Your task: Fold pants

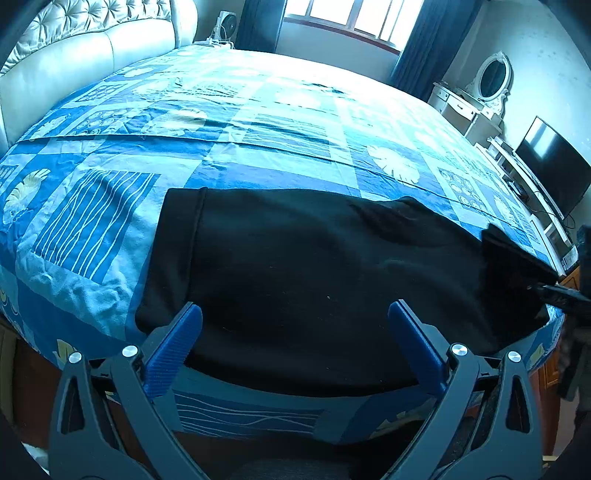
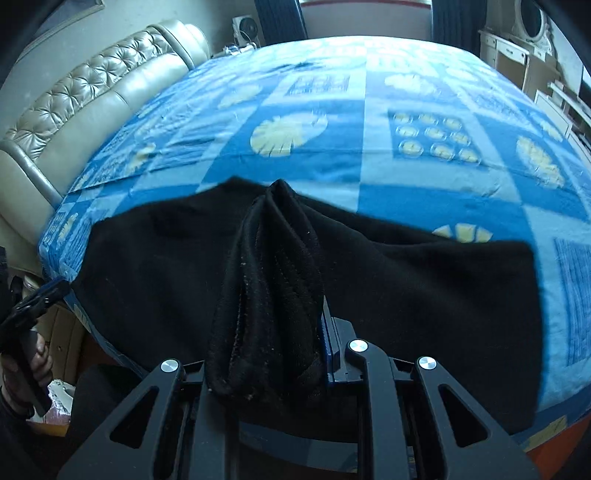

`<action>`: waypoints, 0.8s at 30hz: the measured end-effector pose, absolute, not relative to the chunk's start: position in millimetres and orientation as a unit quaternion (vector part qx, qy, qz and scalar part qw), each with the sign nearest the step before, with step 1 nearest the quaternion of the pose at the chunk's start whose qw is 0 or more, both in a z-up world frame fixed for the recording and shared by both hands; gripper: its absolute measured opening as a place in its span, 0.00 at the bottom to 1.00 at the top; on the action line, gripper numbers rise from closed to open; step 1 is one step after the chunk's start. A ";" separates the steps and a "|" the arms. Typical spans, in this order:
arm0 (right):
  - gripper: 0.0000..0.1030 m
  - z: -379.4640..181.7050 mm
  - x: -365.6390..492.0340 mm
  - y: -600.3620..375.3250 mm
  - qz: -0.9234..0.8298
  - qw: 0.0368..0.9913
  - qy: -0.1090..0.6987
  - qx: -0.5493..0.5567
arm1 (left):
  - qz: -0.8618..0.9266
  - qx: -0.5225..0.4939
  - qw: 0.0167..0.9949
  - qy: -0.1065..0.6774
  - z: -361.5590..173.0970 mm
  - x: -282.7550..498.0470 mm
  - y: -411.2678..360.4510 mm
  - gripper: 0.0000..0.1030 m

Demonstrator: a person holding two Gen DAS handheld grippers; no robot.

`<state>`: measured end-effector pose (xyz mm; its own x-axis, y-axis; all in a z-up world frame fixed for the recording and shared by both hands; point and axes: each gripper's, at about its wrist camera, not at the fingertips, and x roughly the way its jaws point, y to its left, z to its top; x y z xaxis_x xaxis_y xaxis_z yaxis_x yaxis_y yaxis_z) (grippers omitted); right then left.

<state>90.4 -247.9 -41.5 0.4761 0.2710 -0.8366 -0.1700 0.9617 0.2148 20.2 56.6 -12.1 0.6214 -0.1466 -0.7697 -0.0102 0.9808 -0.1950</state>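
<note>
Right tool clamped on black pants

A home bedroom: a wide bed in a blue patterned cover, tufted headboard at its left, curtained window beyond, mirrored dressing table and television to its right.

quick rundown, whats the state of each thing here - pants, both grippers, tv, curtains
pants: lying flat on the bed, one bunched end lifted by the right gripper
left gripper: jaws open, over the pants, gripping nothing
right gripper: jaws shut on bunched fabric
bed sheet: spread out, wrinkled
tv: screen dark
curtains: drawn aside
</note>
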 end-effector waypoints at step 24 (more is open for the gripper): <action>0.52 -50.7 64.1 -214.2 0.190 0.839 0.498 0.111 | -0.038 -0.089 0.894 0.437 -15.6 22.4 56.5 0.98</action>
